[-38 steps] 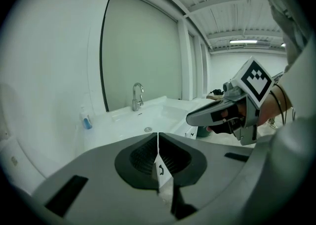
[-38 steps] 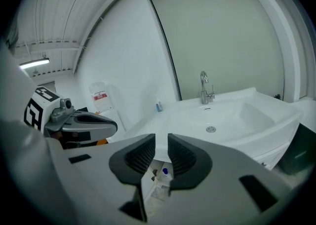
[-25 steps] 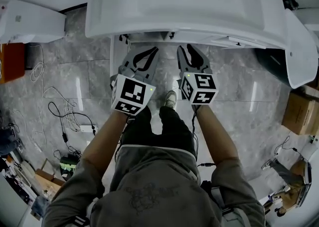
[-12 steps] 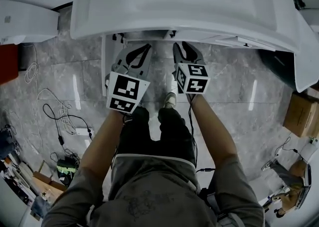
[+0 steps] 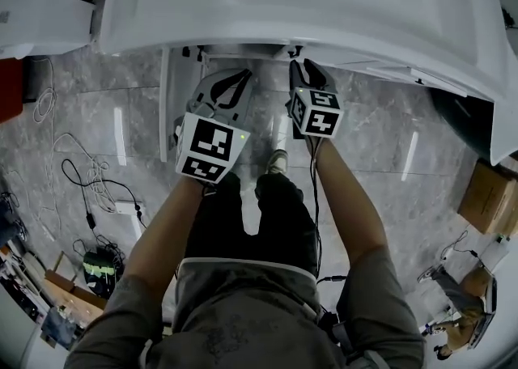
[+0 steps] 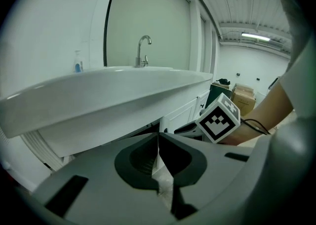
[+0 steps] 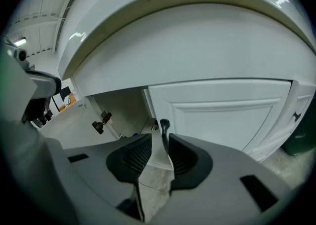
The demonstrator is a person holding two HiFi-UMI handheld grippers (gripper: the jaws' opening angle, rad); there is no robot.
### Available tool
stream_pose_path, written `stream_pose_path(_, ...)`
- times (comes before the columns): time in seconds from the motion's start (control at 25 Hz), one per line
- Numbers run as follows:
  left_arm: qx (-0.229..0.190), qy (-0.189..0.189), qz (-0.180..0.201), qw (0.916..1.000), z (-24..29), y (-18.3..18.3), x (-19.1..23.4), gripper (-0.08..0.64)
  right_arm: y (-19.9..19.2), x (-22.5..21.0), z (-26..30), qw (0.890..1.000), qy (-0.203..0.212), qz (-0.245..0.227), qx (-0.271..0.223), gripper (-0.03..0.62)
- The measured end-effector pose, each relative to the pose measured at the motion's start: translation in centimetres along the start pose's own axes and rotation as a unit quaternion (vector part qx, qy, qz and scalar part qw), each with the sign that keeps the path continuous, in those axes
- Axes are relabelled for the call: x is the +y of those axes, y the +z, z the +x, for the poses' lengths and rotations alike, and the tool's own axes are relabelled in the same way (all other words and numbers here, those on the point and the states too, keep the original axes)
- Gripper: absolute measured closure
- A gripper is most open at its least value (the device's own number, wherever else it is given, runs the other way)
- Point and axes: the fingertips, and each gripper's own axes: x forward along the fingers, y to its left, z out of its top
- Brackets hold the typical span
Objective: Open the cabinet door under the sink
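A white sink (image 5: 307,3) juts out over a white cabinet. In the right gripper view the cabinet's right door (image 7: 222,110) is closed, and its dark handle (image 7: 164,126) stands at the door's left edge. My right gripper (image 7: 160,140) is open by a narrow gap with that handle between its fingertips; in the head view it (image 5: 301,68) reaches under the sink rim. The cabinet's left door (image 5: 166,100) is swung out, showing the inside and a hinge (image 7: 101,120). My left gripper (image 6: 158,137) is shut on nothing and hovers before the opening (image 5: 225,82).
The sink rim hangs low over both grippers. A faucet (image 6: 143,49) stands on the sink. Cables (image 5: 81,173) trail over the grey floor at left, and a cardboard box (image 5: 486,197) and a dark bin (image 5: 461,116) stand at right. The person's feet (image 5: 278,161) are below the grippers.
Both grippers have moved forward toward the cabinet. The right one has gone farther under the sink rim and up to the door handle.
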Motion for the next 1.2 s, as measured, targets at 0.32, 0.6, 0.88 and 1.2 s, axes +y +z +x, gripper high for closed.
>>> stream_pose_path(0.32,0.003,0.007,-0.002,1.0,1.6,-1.4,1.3,0.538,-0.4,-0.5,2.9,1.0,0.002,-0.013,-0.001,0.486)
stream_pose_path(0.6,0.009,0.0,-0.006,0.9999,1.5,-2.4,1.1,0.538,-0.1,-1.0,3.7,1.0,0.007,0.012,-0.004,0.532)
stream_pose_path(0.88,0.022,-0.012,-0.005,0.9997,1.2,-3.4,-0.3,0.538,-0.8,-0.5,2.5,1.0,0.008,0.001,-0.015,0.541)
stream_pose_path(1.2,0.044,-0.038,0.014,0.9982,1.5,-3.7,-3.1,0.538,-4.6,-0.2,-1.4,0.999,0.032,-0.021,-0.007,0.541)
